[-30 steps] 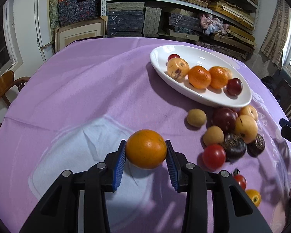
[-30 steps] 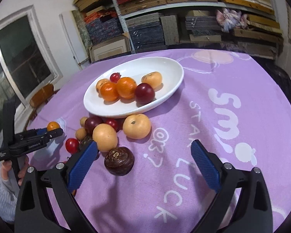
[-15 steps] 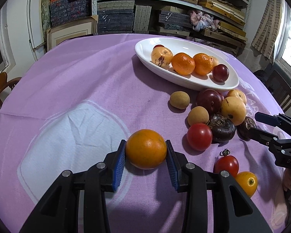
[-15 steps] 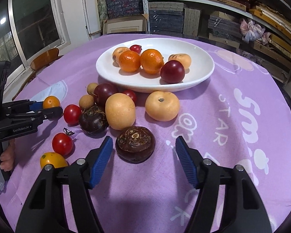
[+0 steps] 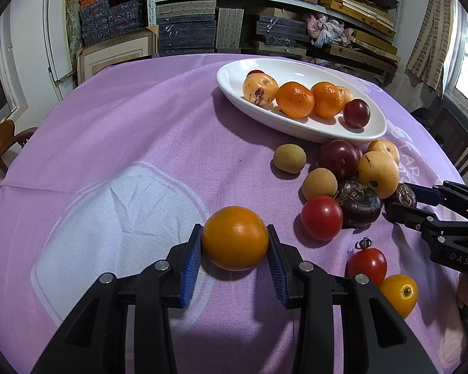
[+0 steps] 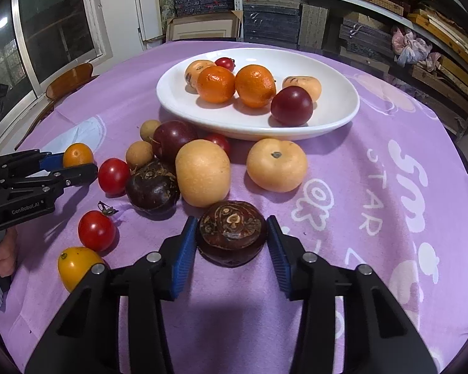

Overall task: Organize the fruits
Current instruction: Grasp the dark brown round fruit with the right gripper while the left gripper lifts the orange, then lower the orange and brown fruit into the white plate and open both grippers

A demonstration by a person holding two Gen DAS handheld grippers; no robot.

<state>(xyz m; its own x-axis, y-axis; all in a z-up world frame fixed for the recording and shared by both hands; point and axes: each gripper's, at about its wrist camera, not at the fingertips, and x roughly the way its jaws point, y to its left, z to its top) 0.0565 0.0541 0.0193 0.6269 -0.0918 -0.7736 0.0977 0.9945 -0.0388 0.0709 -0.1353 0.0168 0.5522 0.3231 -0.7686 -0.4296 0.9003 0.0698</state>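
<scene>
Setting: a round table under a purple cloth point(image 5: 134, 131) with white printed shapes and letters; shelves point(image 5: 265, 6) stacked with flat boxes stand behind it.

Left gripper point(image 5: 235, 251): black, with blue ribbed pads. Both pads press on the sides of an orange-yellow round fruit point(image 5: 235, 238), which is clamped between them low over a pale patch of the cloth.

Right gripper point(image 6: 231, 243): black, blue pads; its jaws are closing around a dark brown, flattened fruit point(image 6: 231, 233) with a ringed top. The fruit rests on the cloth between the pads, which sit right at its sides; whether they already touch cannot be told.

White oval dish point(image 6: 333, 115): at the far side of the table. It holds two mandarins point(image 6: 255, 85), two pale yellow-orange fruits, one dark red plum point(image 6: 291, 106) and a small red fruit at the back.

Loose fruit by the dish: two large pale yellow fruits point(image 6: 202, 173), a dark purple plum, a second dark brown fruit point(image 6: 153, 188), two small tan round ones point(image 5: 289, 158) and a red tomato point(image 6: 114, 176), bunched together and touching one another.

Nearest the person: a red cherry tomato with its stem point(image 6: 96, 230) and, just beside it, a small yellow tomato point(image 6: 77, 266).

Person: only fingers point(image 6: 4, 255) show, at the frame edge behind the left gripper.
</scene>
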